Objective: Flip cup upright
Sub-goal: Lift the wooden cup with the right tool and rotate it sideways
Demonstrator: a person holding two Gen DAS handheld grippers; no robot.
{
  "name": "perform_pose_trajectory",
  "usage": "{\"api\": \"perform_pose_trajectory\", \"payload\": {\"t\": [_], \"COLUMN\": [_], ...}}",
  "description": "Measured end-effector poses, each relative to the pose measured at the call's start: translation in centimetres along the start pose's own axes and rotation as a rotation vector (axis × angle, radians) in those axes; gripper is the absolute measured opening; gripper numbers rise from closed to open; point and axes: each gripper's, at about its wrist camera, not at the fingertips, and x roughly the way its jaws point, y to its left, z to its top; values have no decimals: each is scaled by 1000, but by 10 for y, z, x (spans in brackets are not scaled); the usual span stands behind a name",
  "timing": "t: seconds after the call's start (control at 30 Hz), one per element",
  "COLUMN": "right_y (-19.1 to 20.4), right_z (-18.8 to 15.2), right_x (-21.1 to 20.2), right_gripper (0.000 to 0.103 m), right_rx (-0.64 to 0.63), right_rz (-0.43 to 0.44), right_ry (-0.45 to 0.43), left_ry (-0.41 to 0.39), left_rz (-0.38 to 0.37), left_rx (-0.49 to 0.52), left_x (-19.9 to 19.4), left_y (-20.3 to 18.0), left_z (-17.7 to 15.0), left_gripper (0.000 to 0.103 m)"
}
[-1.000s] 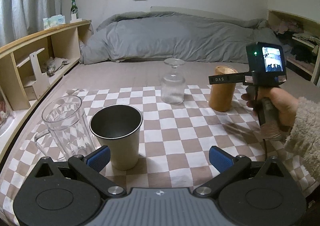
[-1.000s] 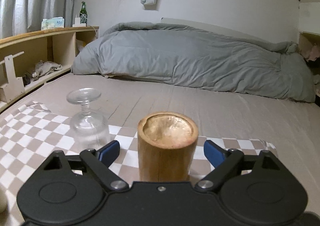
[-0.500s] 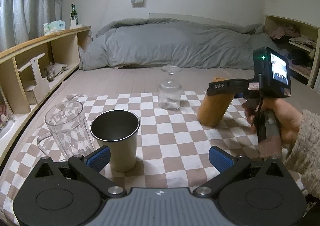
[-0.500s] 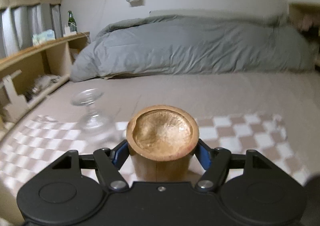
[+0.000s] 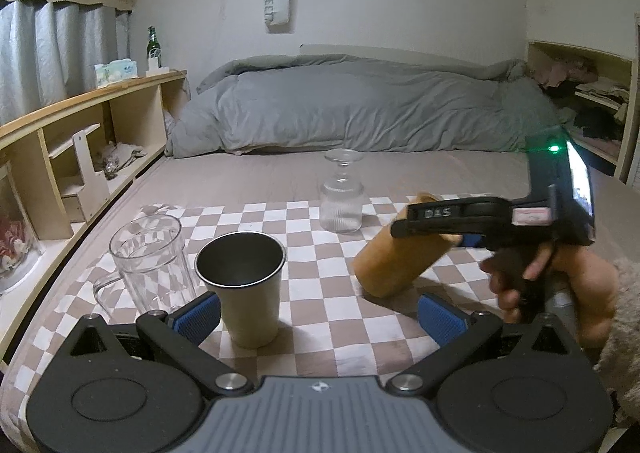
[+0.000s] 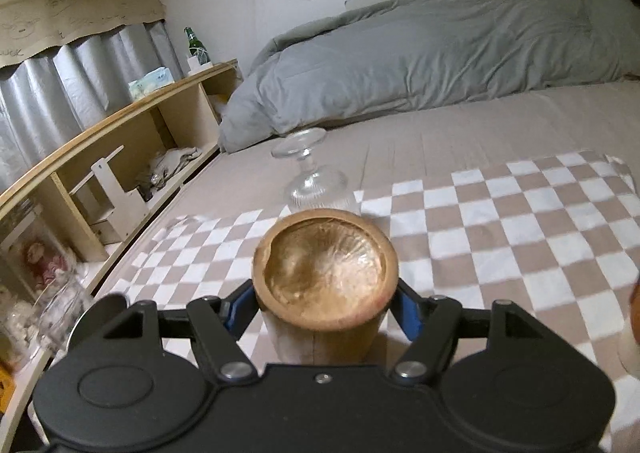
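Over the checkered cloth (image 5: pixel 320 293) | right gripper (image 6: pixel 324 307) fingers clamped on wooden cup (image 6: pixel 326 273), lifted and tilted, mid-flip | next: rotate further until mouth faces up, set down | left gripper (image 5: pixel 316 317) fingers wide apart, holding nothing | left view alone shows tilt; right view shows closed base.
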Motion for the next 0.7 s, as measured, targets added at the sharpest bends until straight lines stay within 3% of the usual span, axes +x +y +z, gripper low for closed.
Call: {"api": "perform_pose_trajectory", "payload": {"t": [0.2,0.27,0.7], "right_y": [-38,-45,-65], "right_z": [-10,-18,-44], "right_x": [-15,-19,-15], "right_gripper": [71,73,73], "right_rx": [272,305,52], "right_rz": [46,48,-25], "right_ry": [151,190,300], "left_ry": [-4,-6,8], "left_rz": [-14,-19,-26], "left_rx": [12,19,52], "left_x": [3,3,12], "left_y": [-7,-11,-29], "left_z": [0,0,-2], "left_gripper": [103,103,103]}}
